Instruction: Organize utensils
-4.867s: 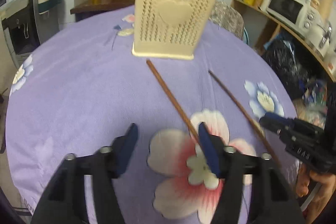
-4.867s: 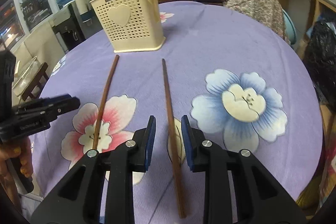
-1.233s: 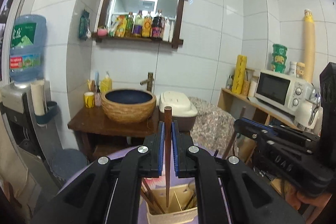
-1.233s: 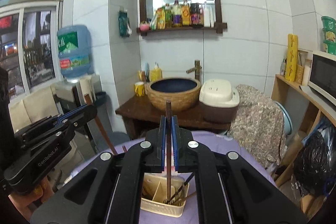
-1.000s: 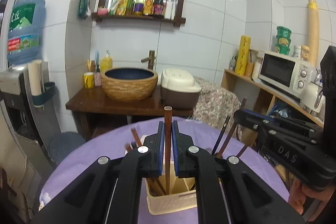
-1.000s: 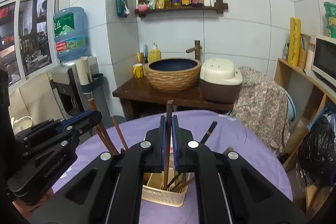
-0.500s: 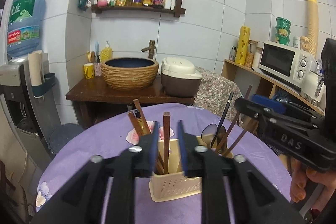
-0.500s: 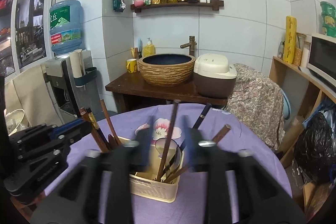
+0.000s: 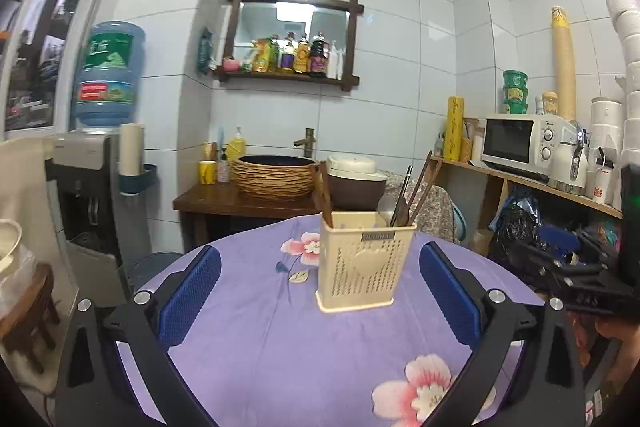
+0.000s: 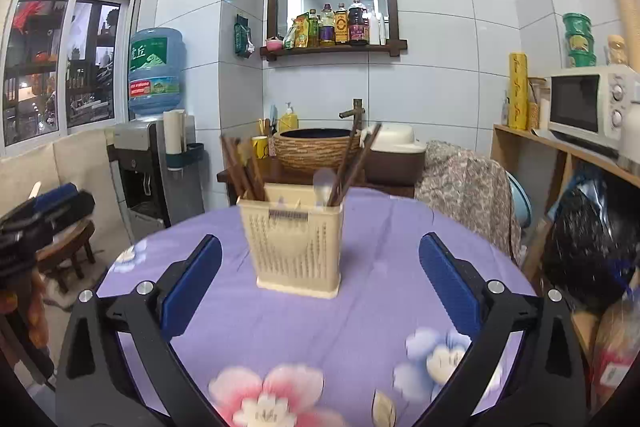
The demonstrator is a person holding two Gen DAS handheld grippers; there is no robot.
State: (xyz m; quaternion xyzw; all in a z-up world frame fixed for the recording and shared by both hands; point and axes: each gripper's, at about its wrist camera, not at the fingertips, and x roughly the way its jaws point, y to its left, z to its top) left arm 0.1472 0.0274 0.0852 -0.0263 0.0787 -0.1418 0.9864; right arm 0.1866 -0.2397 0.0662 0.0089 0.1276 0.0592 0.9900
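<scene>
A cream perforated utensil holder [image 9: 364, 263] stands upright on the purple flowered tablecloth [image 9: 280, 331]. Brown chopsticks [image 9: 323, 195] and a spoon stick out of its top. It also shows in the right wrist view [image 10: 296, 247], with chopsticks [image 10: 244, 167] leaning left and right. My left gripper [image 9: 316, 291] is wide open and empty, pulled back from the holder. My right gripper [image 10: 318, 287] is wide open and empty, also back from the holder. The right gripper's body shows in the left wrist view [image 9: 576, 267]; the left gripper's body shows in the right wrist view [image 10: 36, 215].
The round table's far edge lies just behind the holder. Behind it stand a wooden stand with a woven basin [image 9: 274, 179] and a rice cooker [image 9: 354, 183]. A water dispenser [image 9: 92, 195] is at left, a microwave shelf [image 9: 520, 143] at right.
Both grippers let go of their chopsticks into the holder, opened wide and drew back and down from it. The two chopsticks that lay on the table now stand in the holder.
</scene>
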